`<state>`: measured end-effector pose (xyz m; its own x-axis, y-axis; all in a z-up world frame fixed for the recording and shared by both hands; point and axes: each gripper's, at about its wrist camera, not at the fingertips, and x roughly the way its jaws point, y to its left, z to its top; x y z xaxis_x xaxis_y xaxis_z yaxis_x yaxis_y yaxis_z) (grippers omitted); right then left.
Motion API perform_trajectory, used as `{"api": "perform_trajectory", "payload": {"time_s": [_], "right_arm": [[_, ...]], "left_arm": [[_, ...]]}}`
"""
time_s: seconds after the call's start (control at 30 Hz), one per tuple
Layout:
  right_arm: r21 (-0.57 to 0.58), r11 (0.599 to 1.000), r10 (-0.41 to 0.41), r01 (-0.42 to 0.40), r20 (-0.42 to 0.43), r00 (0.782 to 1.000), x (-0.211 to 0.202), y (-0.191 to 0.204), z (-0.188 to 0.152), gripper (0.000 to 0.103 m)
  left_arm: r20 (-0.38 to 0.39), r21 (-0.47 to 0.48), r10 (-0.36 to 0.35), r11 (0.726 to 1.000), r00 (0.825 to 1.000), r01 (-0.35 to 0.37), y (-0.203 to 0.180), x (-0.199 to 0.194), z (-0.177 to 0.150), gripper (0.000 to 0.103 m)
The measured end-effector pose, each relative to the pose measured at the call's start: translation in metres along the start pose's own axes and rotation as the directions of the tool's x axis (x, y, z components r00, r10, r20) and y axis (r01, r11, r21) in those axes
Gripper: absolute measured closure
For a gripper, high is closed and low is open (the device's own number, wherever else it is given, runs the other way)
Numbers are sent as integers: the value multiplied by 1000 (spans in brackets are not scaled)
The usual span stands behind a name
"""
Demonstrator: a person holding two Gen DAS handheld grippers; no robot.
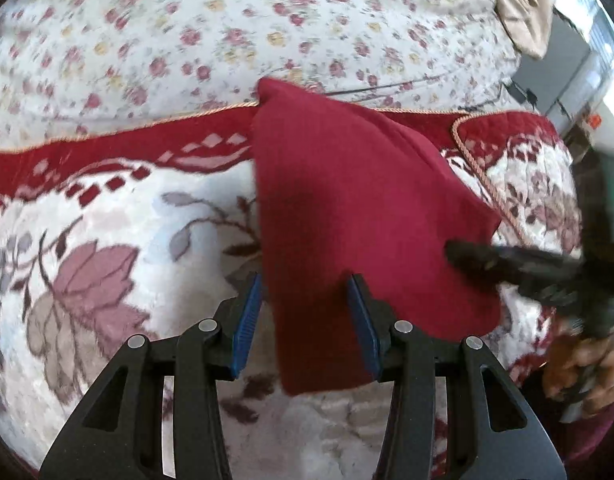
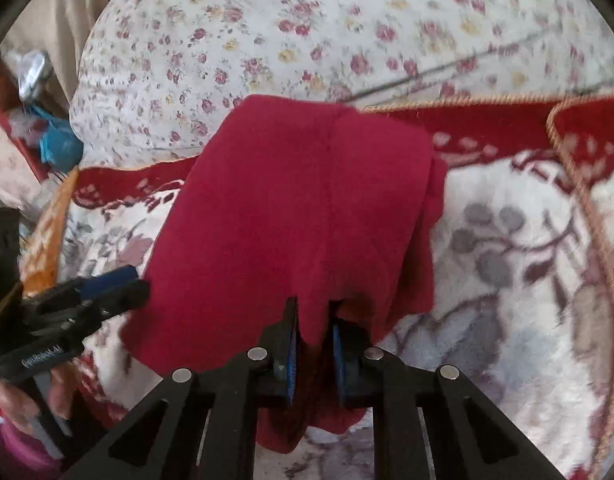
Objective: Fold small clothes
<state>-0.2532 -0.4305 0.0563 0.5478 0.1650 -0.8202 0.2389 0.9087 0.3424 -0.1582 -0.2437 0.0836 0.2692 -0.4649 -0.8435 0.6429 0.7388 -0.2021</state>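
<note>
A small dark red garment (image 1: 347, 208) lies on a plush floral blanket (image 1: 107, 240) and reaches back to a flowered sheet. My left gripper (image 1: 307, 304) is open, its blue pads on either side of the garment's near left edge, gripping nothing. My right gripper (image 2: 313, 344) is shut on the garment's near edge (image 2: 307, 208), with cloth bunched between the pads and hanging below them. The right gripper also shows blurred at the garment's right side in the left wrist view (image 1: 487, 260). The left gripper shows at the garment's left edge in the right wrist view (image 2: 107, 284).
A white sheet with small red flowers (image 1: 267, 32) lies behind the blanket's red border (image 1: 147, 140). A beige cloth (image 1: 523, 4) hangs at the far right. Blue and mixed clutter (image 2: 55, 144) sits at the left edge of the right wrist view.
</note>
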Motion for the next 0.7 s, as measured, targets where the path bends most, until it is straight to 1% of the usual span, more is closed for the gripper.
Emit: {"api": "perform_trajectory", "payload": {"time_s": [0.03, 0.07, 0.1, 0.13, 0.17, 0.2, 0.23, 0.27, 0.33, 0.37, 0.4, 0.47, 0.53, 0.6, 0.7], "right_arm": [[20, 999, 27, -27, 14, 1000, -7, -2, 3, 87], [40, 998, 38, -39, 34, 999, -15, -3, 6, 73], [57, 998, 23, -26, 56, 998, -23, -4, 9, 66], [75, 997, -11, 4, 92, 996, -32, -5, 12, 56], [86, 995, -56, 44, 138, 989, -43, -5, 15, 56], [80, 993, -99, 87, 166, 981, -49, -3, 20, 56], [65, 992, -116, 106, 176, 978, -50, 1, 25, 56], [29, 993, -114, 111, 176, 978, -45, 7, 31, 56], [-32, 993, -111, 117, 132, 985, -28, 17, 39, 56], [-84, 985, -140, 148, 94, 986, -12, 24, 43, 62], [-125, 971, -194, 202, 72, 978, 2, 26, 46, 65], [-189, 937, -290, 295, 54, 956, 27, 27, 52, 66], [-175, 939, -291, 295, 51, 955, 37, 21, 55, 66], [-158, 945, -282, 288, 62, 958, 38, 12, 60, 66], [-114, 962, -242, 248, 68, 968, 35, 3, 61, 66]], "left_arm": [[2, 10, 22, 1000, 1000, -22, -2, 2, 1, 59], [4, 9, 29, 1000, 1000, -29, -1, 3, 1, 59], [10, 2, 36, 999, 999, -36, 1, 5, 2, 59], [12, -3, 38, 999, 999, -38, 2, 6, 2, 59], [16, -15, 39, 999, 999, -39, 4, 9, 3, 59], [16, -23, 39, 999, 999, -38, 5, 11, 3, 58], [17, -32, 42, 999, 999, -41, 7, 13, 3, 54], [21, -37, 45, 998, 999, -44, 7, 14, 3, 52], [33, -41, 52, 998, 998, -51, 9, 15, 2, 45], [35, -44, 52, 998, 998, -50, 10, 15, 2, 43], [36, -50, 49, 998, 998, -47, 11, 16, 2, 39], [43, -78, 29, 997, 999, -25, 16, 19, 1, 37], [40, -94, 15, 996, 999, -11, 17, 22, 2, 36], [40, -91, 19, 996, 999, -15, 16, 23, 3, 36], [38, -83, 31, 996, 999, -27, 13, 22, 3, 36]]}}
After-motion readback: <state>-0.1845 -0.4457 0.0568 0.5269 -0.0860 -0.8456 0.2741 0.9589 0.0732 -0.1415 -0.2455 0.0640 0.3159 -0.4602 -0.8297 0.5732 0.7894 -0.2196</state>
